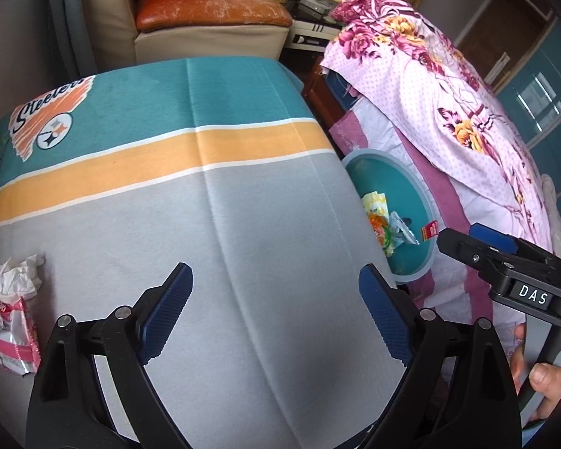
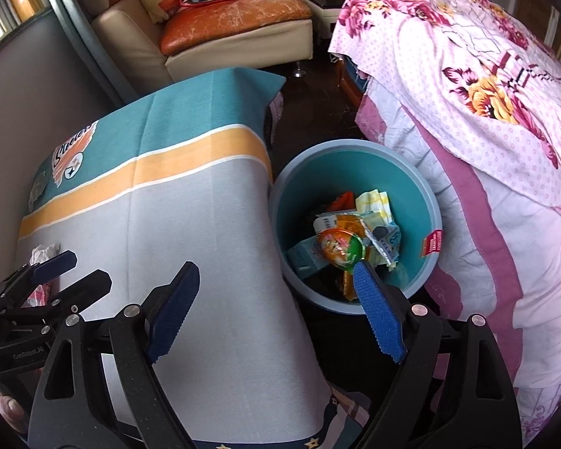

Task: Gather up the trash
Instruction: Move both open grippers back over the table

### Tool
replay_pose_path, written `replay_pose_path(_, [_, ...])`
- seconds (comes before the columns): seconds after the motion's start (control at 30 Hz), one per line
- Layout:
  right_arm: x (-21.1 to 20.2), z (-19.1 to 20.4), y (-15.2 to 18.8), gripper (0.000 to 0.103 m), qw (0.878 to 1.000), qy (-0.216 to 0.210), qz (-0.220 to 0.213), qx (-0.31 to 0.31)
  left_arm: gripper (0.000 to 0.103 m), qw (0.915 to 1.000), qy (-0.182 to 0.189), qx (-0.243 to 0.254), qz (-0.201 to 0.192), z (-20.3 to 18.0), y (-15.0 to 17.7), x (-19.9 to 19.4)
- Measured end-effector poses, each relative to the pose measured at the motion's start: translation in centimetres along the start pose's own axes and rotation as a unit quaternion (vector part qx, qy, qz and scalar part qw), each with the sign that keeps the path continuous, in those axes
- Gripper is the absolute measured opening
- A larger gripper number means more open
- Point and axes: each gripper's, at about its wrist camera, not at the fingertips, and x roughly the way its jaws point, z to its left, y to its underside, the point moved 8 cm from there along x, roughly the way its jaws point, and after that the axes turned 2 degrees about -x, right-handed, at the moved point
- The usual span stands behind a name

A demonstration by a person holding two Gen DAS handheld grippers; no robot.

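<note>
Hovering wide open and empty, the left gripper (image 1: 276,310) hung over the desk (image 1: 243,205), a crumpled wrapper (image 1: 13,310) lying at its near left; the right gripper (image 2: 276,310), equally empty, gaped above the wrapper-filled bin (image 2: 426,202) on the right.

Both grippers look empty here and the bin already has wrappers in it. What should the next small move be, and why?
Probably swing the left gripper toward the pink-and-white wrapper with the crumpled tissue. They look like the only trash left on the cloth-covered table. That gripper is open and nearer; the right gripper, also open, sits by the teal bin.
</note>
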Motion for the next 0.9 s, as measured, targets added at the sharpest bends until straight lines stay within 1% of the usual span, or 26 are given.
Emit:
replay_pose_path(0.23, [0.0, 6.5, 0.7, 0.080, 0.999, -0.024, 0.009, -0.042, 0.091, 0.9988, -0.029, -0.036, -0.014, 6.6, 2.1, -3.4])
replay_pose_path(0.5, [0.1, 13.3, 1.7, 0.080, 0.995, -0.042, 0.023, -0.090, 0.091, 0.9945, -0.055, -0.082, -0.035, 14.0, 4.1, -7.3])
replay_pose_path(0.77, [0.5, 18.5, 2.6, 0.080, 0.990, -0.048, 0.036, -0.132, 0.091, 0.9905, -0.075, -0.107, -0.043, 18.8, 5.3, -9.0])
replay_pose_path(0.83, [0.7, 19.5, 2.8, 0.080, 0.988, -0.051, 0.040, -0.138, 0.091, 0.9892, -0.085, -0.110, -0.047, 20.4, 5.6, -9.4])
replay_pose_path(0.9, [1.1, 20.5, 3.0, 0.080, 0.987, -0.057, 0.046, -0.143, 0.092, 0.9873, -0.096, -0.120, -0.042, 22.4, 6.2, -9.3])
